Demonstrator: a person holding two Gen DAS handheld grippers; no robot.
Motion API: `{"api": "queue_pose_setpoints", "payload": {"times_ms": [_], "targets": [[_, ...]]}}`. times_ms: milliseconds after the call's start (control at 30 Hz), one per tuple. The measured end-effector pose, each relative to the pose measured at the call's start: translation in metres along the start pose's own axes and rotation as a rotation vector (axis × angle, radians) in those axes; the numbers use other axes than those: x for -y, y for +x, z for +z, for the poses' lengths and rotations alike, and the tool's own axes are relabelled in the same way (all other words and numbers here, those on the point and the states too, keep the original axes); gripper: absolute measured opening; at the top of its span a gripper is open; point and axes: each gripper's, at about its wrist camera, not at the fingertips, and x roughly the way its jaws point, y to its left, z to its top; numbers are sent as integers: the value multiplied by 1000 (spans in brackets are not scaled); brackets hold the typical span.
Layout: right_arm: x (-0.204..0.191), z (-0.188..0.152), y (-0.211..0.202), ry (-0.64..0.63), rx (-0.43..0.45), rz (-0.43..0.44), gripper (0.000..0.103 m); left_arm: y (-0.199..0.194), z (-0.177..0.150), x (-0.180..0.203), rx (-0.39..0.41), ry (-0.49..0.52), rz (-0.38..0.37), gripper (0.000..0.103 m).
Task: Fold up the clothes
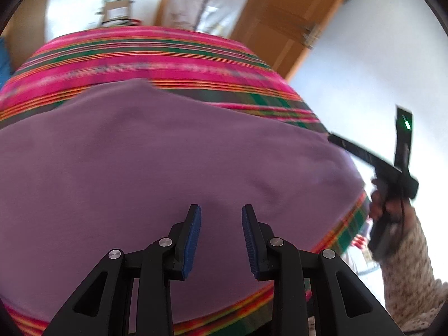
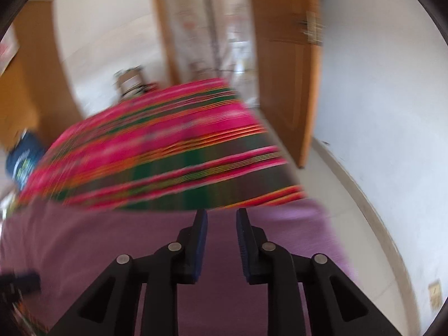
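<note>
Purple garment (image 1: 168,173) flat on striped-cloth desk (image 1: 156,53); left tongs (image 1: 221,240), right tongs (image 2: 221,242) spread, empty; risk: pinching cloth beneath too.

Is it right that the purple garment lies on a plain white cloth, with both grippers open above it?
Not quite. The purple garment lies on a pink, green and orange striped cloth, not a plain white one, as the left wrist view shows. The left gripper and right gripper are open above it.

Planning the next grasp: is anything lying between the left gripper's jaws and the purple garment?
No. In the left wrist view the left gripper hangs open over the purple garment, and only bare purple fabric shows between the jaws.
</note>
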Motion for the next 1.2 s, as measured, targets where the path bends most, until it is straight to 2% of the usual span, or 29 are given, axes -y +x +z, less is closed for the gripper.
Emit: {"api": "queue_pose_setpoints", "payload": {"times_ms": [67,167,367,467,733,767,833,1000,1200], "targets": [[-23,-9,3,-65,-9,25,23,-7,-4,-18,12,-45,36,31],[-48,-22,16,-137,-38,-4,23,-21,-12,-46,34,-132,76,31],[-53,-24,10,-75,-29,-45,24,-42,-24,-83,79,-236,120,31],[-65,-22,2,-92,-2,-29,24,-50,-30,-95,94,-262,138,31],[-120,-33,-16,-187,27,57,25,-76,-41,-130,139,-364,212,31],[-125,-35,-18,-197,31,67,29,-81,-42,-139,144,-388,219,31],[-137,-39,-19,-220,23,110,35,-88,-45,-152,156,-428,226,31],[-160,-47,-11,-262,-1,140,35,-99,-50,-169,168,-482,261,31],[-188,-52,-3,-297,-49,259,35,-113,-57,-189,182,-538,298,31]]}}
